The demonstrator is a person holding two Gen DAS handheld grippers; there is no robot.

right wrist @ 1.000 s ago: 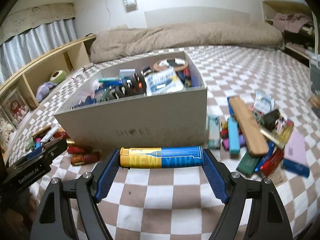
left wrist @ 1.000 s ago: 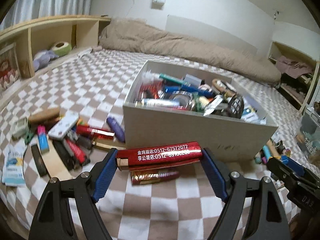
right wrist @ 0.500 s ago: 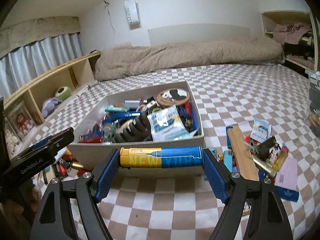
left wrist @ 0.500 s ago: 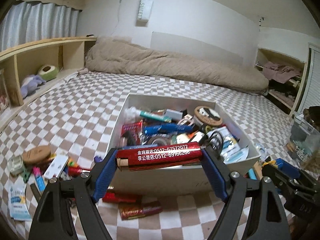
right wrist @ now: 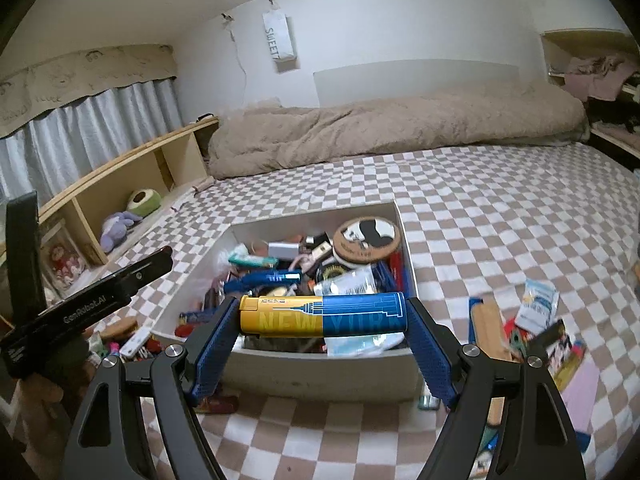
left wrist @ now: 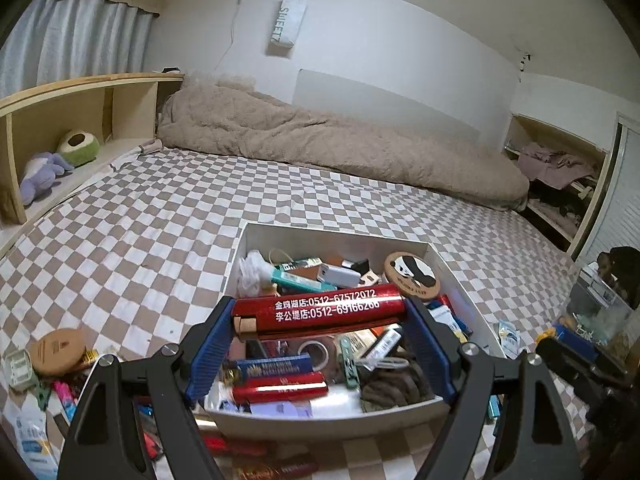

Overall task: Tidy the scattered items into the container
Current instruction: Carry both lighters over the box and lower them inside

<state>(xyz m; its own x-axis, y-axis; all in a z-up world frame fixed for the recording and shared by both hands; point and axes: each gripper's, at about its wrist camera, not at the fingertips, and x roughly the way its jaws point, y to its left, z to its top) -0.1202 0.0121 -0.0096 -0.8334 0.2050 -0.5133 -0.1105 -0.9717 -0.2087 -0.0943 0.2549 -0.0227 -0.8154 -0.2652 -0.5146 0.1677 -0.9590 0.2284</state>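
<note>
Both grippers are matte black, angular frames with cut-out arms and silver round screws at the pivots. The fingers wear ribbed blue pads (white "GenRobot.AI" lettering marks the left gripper).

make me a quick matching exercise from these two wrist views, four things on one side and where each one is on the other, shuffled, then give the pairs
Things:
1. red lighter
2. yellow and blue lighter
3. round panda coaster
4. purple plush toy

Places:
A. on the wooden shelf beside the bed
B. clamped end to end in the right gripper
C. lying inside the white box, near its far right corner
D. clamped end to end in the left gripper

Pairs: 1-D, 2-B, 3-C, 4-A
</note>
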